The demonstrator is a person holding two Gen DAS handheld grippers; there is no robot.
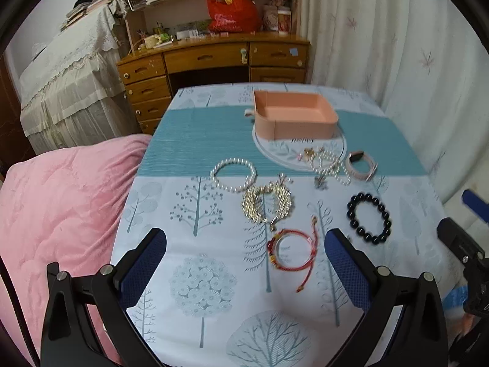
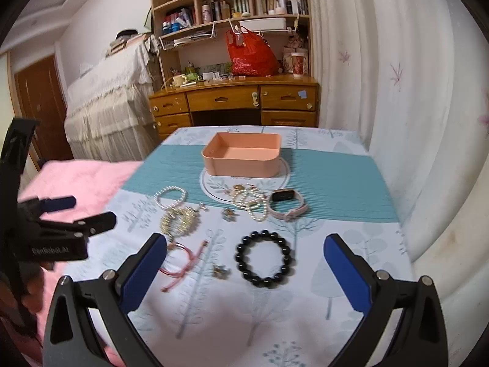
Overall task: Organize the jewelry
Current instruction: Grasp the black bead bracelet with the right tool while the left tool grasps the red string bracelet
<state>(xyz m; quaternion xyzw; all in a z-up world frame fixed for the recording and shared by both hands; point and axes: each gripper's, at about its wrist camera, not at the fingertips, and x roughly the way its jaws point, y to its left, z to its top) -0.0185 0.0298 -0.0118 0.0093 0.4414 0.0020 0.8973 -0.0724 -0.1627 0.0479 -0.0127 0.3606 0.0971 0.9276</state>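
Jewelry lies scattered across a tree-print tablecloth (image 1: pixel 214 275) as both handheld grippers hover above it with fingers spread wide, gripping nothing and touching nothing. Left gripper (image 1: pixel 244 244) frames a red cord bracelet (image 1: pixel 290 250) between its blue pads, above the cloth. Right gripper (image 2: pixel 244 250) frames a black bead bracelet (image 2: pixel 265 258), with a small charm (image 2: pixel 220 270) just beside it. Farther back sit a gold chain bracelet (image 1: pixel 267 203), a white pearl bracelet (image 1: pixel 233 174), a tangled pearl strand (image 1: pixel 328 163) and a pink-strapped watch (image 1: pixel 360 165), the last two near a round white mat (image 1: pixel 275 153). On that mat stands an open pink box (image 1: pixel 295 116), apparently with nothing inside, resting on the teal runner (image 1: pixel 198 140). A pink quilt (image 1: pixel 61 208) borders the table's left edge.
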